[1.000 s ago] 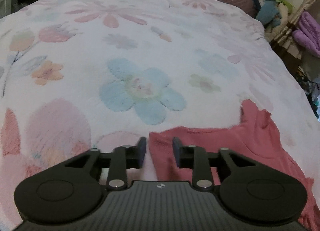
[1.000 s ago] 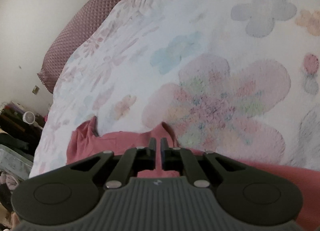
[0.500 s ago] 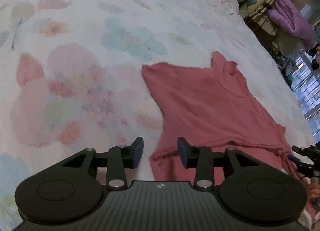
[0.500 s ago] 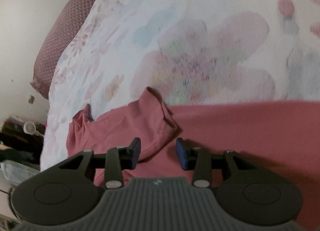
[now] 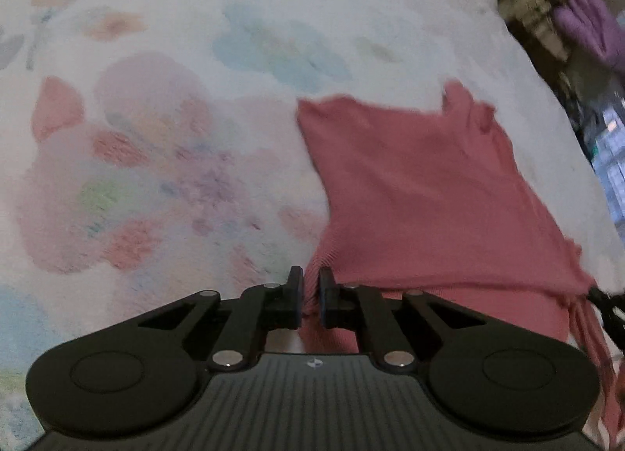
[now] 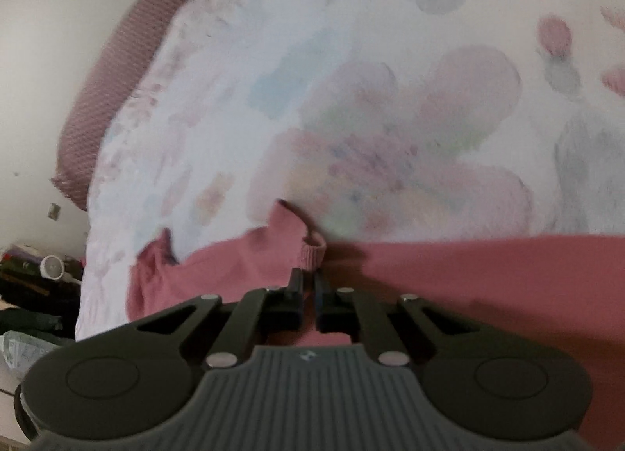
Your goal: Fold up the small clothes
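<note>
Clearly the pink garment is a soft, light knit: it drapes, bunches and stretches wherever it is pulled, so it will sag between two holds and wants pinching at edges or corners, never at the middle of a panel. It carries no risk of breaking, and the ribbed cloth should not slip from padded fingers once pinched.

It lies on the bed's flowered cover, toward the right-hand edge of the bed as the left wrist view shows it, with its far end pointing up toward the headboard side and its near edge drawn to both tools.

The left tool is narrow and closing, its jaws standing just apart with a gathered fold of the garment's near left corner pinched between them; the pads look pressed on the cloth. The right tool has closed down to a slit, and pink cloth shows in that slit just below the ribbed cuff that stands up ahead of its tips, so it seems to grip the garment there, though blur makes the exact contact hard to confirm.

Between the two holds the near edge runs taut along the right wrist view, so any lift should carry that whole edge together.
</note>
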